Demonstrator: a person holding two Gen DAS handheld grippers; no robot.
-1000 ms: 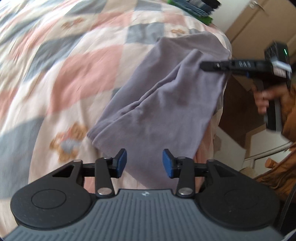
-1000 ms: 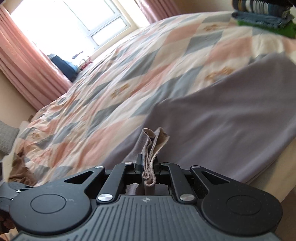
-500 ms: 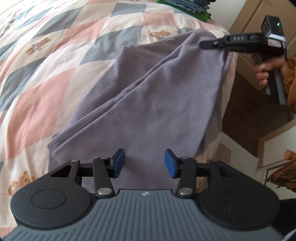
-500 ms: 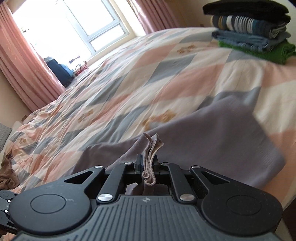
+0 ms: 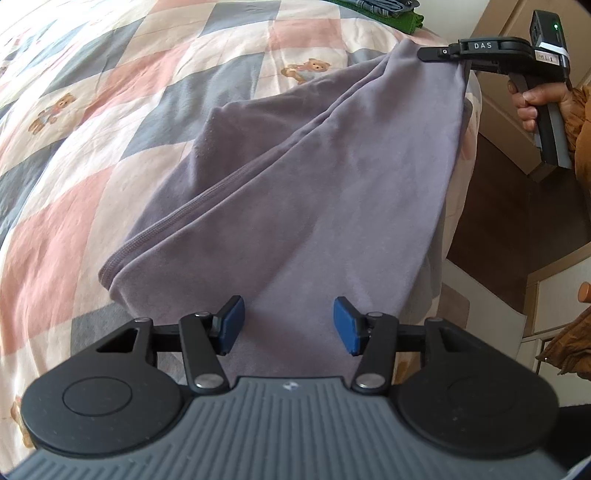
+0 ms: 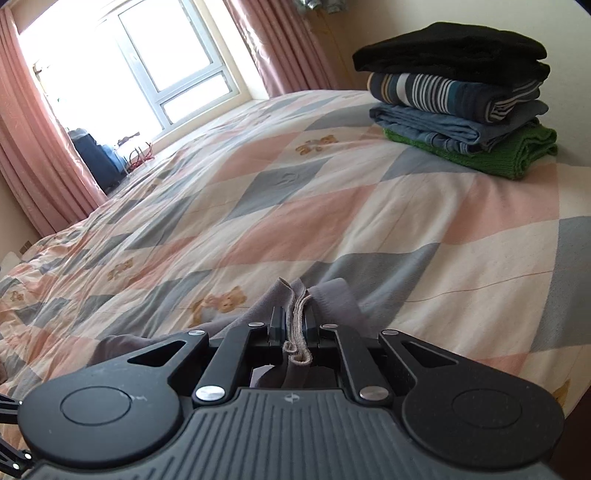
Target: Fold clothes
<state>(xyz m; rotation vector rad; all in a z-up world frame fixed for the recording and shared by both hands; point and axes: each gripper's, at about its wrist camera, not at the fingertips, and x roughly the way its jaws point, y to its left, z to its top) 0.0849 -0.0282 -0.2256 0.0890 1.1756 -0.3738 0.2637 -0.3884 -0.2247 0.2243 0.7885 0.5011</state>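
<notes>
Grey garment [image 5: 332, 192], doubled, R-corner pinched

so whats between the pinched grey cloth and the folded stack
Only bare checked quilt lies between the grey cloth, pinched in the right gripper, and the folded stack; the right wrist view shows it.

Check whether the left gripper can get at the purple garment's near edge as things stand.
Probably yes: the left gripper is open just above the purple garment, nothing lying between, while the right gripper pinches another edge.

Garment [image 5: 314, 192] far side hidden over bed [image 5: 92, 147] edge — stack [image 5: 380, 9] cropped.
</notes>
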